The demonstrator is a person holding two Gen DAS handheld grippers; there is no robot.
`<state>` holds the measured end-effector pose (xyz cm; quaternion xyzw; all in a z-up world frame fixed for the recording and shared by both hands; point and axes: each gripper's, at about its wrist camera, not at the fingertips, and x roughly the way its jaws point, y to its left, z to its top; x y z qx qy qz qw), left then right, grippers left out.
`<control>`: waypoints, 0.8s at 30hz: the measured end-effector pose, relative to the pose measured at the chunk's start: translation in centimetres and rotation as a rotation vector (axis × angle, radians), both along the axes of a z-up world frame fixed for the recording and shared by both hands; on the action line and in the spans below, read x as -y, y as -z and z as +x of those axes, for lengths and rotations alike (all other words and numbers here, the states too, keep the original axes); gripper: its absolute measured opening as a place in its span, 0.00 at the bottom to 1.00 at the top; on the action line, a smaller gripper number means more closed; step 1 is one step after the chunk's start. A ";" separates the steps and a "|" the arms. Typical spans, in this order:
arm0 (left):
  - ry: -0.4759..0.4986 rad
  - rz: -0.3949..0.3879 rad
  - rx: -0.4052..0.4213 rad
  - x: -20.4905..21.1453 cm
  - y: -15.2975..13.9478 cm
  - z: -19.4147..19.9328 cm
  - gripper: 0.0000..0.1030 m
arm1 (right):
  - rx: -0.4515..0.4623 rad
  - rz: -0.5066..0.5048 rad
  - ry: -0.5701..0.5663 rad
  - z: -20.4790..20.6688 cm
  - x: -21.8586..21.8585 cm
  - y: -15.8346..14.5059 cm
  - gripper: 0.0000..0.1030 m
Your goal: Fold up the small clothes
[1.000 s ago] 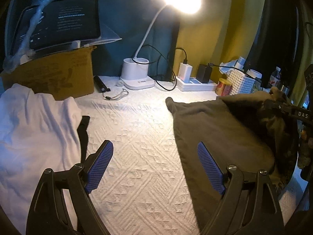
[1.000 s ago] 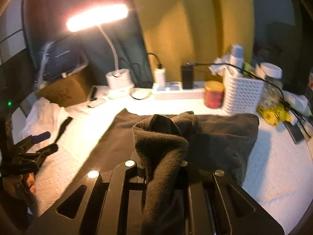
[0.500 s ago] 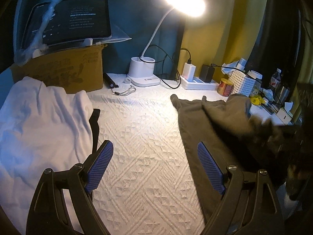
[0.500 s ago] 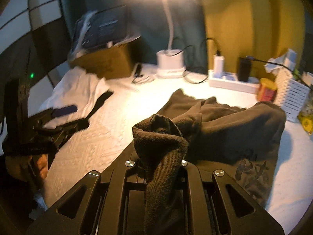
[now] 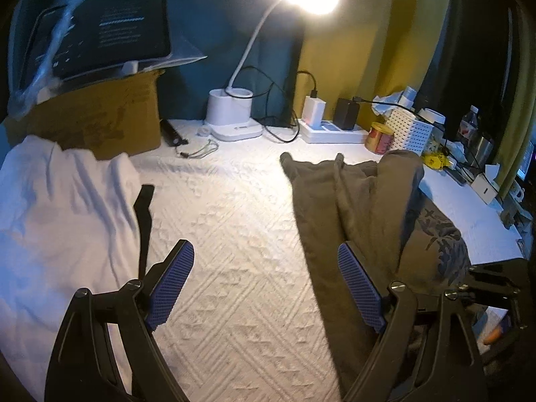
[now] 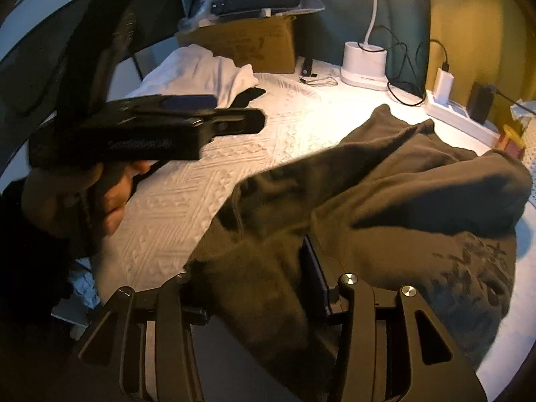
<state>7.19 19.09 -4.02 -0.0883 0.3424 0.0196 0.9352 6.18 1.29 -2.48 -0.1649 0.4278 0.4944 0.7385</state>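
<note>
A dark olive garment [image 5: 361,201] lies crumpled on the right half of the white textured table cover [image 5: 234,234]. My left gripper [image 5: 264,248] hovers open above the bare cover just left of it, with nothing between its blue pads [image 5: 174,281]. In the right wrist view the left gripper [image 6: 238,110] hangs above the cover, held by a hand [image 6: 110,197]. My right gripper [image 6: 248,261] sits low at the garment's [image 6: 418,184] near edge. Its jaws are opening, and a slack fold of the cloth lies between them and hides the left finger.
A white garment [image 5: 60,207] and a black strap [image 5: 144,221] lie at the left. Along the back stand a cardboard box [image 5: 100,124] with a tablet [image 5: 100,30], a lamp base [image 5: 231,117], a power strip [image 5: 331,130], a red tin [image 5: 380,137] and a white basket [image 5: 407,130].
My right gripper has carried the pinched fold of the dark garment toward the front and down, and its jaws have parted from the cloth. The left gripper has kept still and open.
</note>
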 end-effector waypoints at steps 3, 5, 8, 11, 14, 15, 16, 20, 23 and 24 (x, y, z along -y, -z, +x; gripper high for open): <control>0.021 0.016 0.002 0.7 -0.6 0.9 0.85 | 0.017 0.023 0.009 -0.4 1.6 -1.4 0.48; 0.039 0.025 0.002 1.1 -1.0 1.7 0.85 | 0.036 0.041 0.025 -0.4 2.9 -2.5 0.49; 0.084 0.038 -0.009 1.9 -1.3 3.6 0.85 | 0.053 0.064 0.079 0.6 5.0 -3.5 0.49; 0.117 0.049 -0.009 2.6 -1.6 5.4 0.85 | 0.071 0.067 0.144 2.3 7.0 -4.0 0.50; 0.140 0.072 -0.014 3.2 -1.8 7.0 0.85 | 0.091 0.083 0.199 3.7 9.2 -4.8 0.50; 0.150 0.077 -0.015 3.4 -1.7 7.5 0.85 | 0.095 0.091 0.210 4.0 9.8 -5.0 0.50; 0.162 0.082 -0.018 3.7 -1.6 8.1 0.85 | 0.098 0.097 0.217 4.4 10.2 -5.2 0.50; 0.224 0.104 -0.033 5.0 -0.7 10.3 0.85 | 0.104 0.089 0.296 7.0 12.1 -4.8 0.50; 0.272 0.119 -0.053 6.2 0.4 11.9 0.84 | 0.099 0.064 0.365 9.2 13.2 -3.7 0.50; 0.290 0.120 -0.065 6.5 1.0 12.6 0.82 | 0.098 0.056 0.383 9.9 13.5 -3.3 0.50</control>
